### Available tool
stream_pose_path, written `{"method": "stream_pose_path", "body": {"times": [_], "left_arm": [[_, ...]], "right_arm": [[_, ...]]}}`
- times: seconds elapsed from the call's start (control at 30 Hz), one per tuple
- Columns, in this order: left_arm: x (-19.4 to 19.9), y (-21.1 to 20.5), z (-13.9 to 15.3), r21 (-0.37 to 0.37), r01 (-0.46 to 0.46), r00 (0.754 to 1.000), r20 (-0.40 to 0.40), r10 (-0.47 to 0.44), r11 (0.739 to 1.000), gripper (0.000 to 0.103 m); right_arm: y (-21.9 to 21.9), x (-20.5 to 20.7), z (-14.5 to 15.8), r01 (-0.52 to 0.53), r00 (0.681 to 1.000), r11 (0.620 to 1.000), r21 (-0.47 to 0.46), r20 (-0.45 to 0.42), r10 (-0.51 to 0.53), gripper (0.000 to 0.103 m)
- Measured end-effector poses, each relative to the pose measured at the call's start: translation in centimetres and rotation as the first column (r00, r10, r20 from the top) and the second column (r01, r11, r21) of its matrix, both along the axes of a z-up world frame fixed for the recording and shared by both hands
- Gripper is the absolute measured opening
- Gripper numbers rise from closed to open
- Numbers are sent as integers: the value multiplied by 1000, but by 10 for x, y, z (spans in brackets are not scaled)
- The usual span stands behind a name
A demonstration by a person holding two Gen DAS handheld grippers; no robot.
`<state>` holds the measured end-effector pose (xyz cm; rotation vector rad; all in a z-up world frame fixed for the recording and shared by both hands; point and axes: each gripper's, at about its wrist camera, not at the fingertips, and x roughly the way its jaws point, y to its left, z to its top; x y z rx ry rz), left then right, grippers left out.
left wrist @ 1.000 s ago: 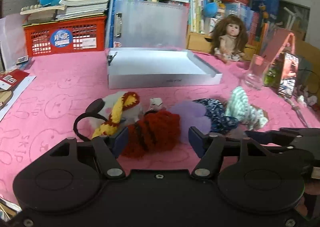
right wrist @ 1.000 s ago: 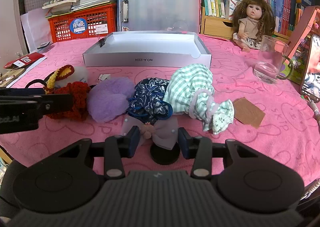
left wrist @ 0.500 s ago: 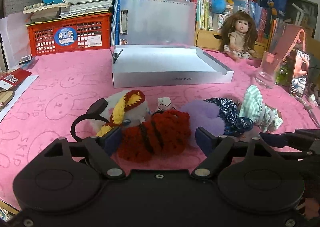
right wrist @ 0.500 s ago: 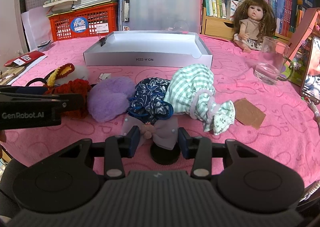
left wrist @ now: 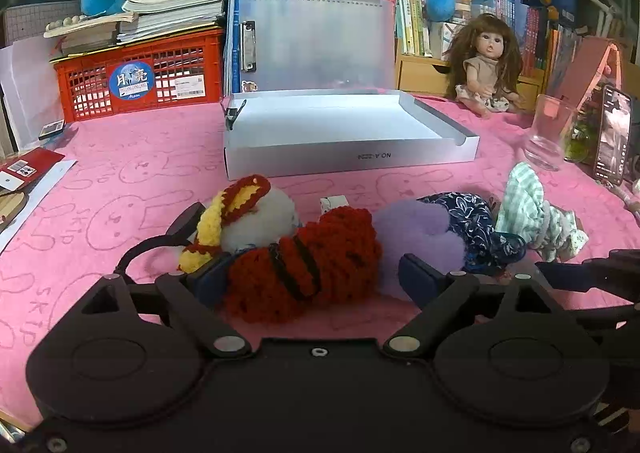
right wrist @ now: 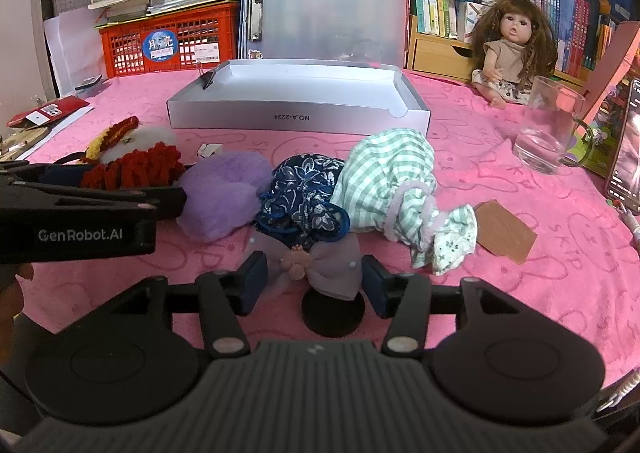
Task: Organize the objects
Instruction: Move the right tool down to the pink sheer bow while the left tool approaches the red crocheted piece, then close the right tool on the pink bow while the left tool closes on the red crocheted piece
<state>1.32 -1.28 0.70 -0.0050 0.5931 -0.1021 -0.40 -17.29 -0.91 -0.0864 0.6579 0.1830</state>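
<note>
A red crocheted hair piece (left wrist: 312,273) lies on the pink cloth between the widely spread fingers of my left gripper (left wrist: 316,279), whose jaws are opening and not pressing on it. Beside it lie a yellow-and-red band with a white pompom (left wrist: 256,213), a purple fluffy piece (right wrist: 224,193), a navy floral scrunchie (right wrist: 304,197) and a green checked one (right wrist: 392,181). A mauve bow (right wrist: 320,265) rests between the opening jaws of my right gripper (right wrist: 314,283), with gaps at both pads. An open white box (right wrist: 296,119) stands behind the pile.
A glass mug (right wrist: 548,133), a phone (right wrist: 628,157) and a doll (right wrist: 512,53) stand at the right. A brown card (right wrist: 504,233) lies near the checked scrunchie. A red crate (left wrist: 140,81), books and plush toys line the back edge. A black disc (right wrist: 332,315) sits under the bow.
The left gripper has slid forward around the red crocheted piece and its jaws have widened. The right gripper's jaws have spread off the mauve bow, which stays on the cloth.
</note>
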Motion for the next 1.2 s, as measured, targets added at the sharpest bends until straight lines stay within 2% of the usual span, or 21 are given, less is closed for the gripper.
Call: {"method": "stream_pose_path", "body": {"times": [0.03, 0.07, 0.1, 0.13, 0.2, 0.23, 0.37, 0.47, 0.5, 0.53, 0.63, 0.73, 0.83, 0.93, 1.0, 1.2], "left_arm": [[0, 0, 0, -4, -1, 1000, 1, 1, 1000, 88], [0, 1, 0, -7, -7, 1000, 7, 7, 1000, 77], [-2, 2, 1, -2, -19, 1000, 20, 19, 1000, 62], [-3, 2, 2, 14, -34, 999, 30, 33, 999, 57], [-4, 5, 4, 5, -37, 999, 32, 37, 999, 50], [-5, 7, 5, -6, -40, 999, 33, 40, 999, 48], [-10, 11, 11, -35, -37, 998, 41, 39, 999, 42], [-15, 11, 18, -39, -25, 998, 64, 27, 999, 36], [-16, 11, 21, -40, -22, 997, 75, 25, 999, 24], [-18, 11, 23, -44, -18, 996, 88, 22, 999, 23], [-21, 12, 30, -61, -11, 994, 104, 17, 998, 9], [-20, 15, 32, -78, -17, 995, 96, 24, 997, 9], [-20, 16, 29, -62, -18, 996, 87, 24, 998, 11], [-18, 16, 23, -56, -18, 998, 62, 21, 998, 24], [-15, 16, 18, -54, -16, 999, 40, 18, 998, 42], [-8, 12, 8, -33, -4, 1000, 30, 5, 999, 50]], "right_arm": [[0, 0, 0, -1, 1000, 1000, -2, 1, 1, 68], [1, 0, -1, -2, 1000, 1000, -4, 2, 2, 68], [1, 0, -1, -4, 1000, 1000, -7, 4, 4, 68], [2, 0, 0, -5, 1000, 1000, -8, 5, 5, 68], [1, 0, 0, -8, 1000, 1000, -1, 8, 8, 59], [0, -1, 0, -12, 1000, 1000, 6, 10, 12, 52], [2, -4, 3, -15, 999, 1000, 2, 29, 15, 39], [2, -6, 6, -11, 999, 1000, 3, 35, 11, 38], [2, -6, 6, -11, 999, 1000, 6, 32, 10, 38], [1, -6, 6, -11, 999, 1000, 10, 31, 11, 37], [0, -9, 8, -6, 999, 1000, 22, 36, 5, 37], [-2, -12, 13, -3, 999, 999, 33, 46, 2, 37], [-3, -14, 17, -6, 998, 999, 37, 64, 3, 37], [-5, -15, 19, -3, 998, 999, 39, 69, 1, 37], [-5, -15, 19, -1, 998, 999, 41, 65, -2, 37], [-6, -15, 19, 5, 998, 999, 40, 64, -8, 37]]}}
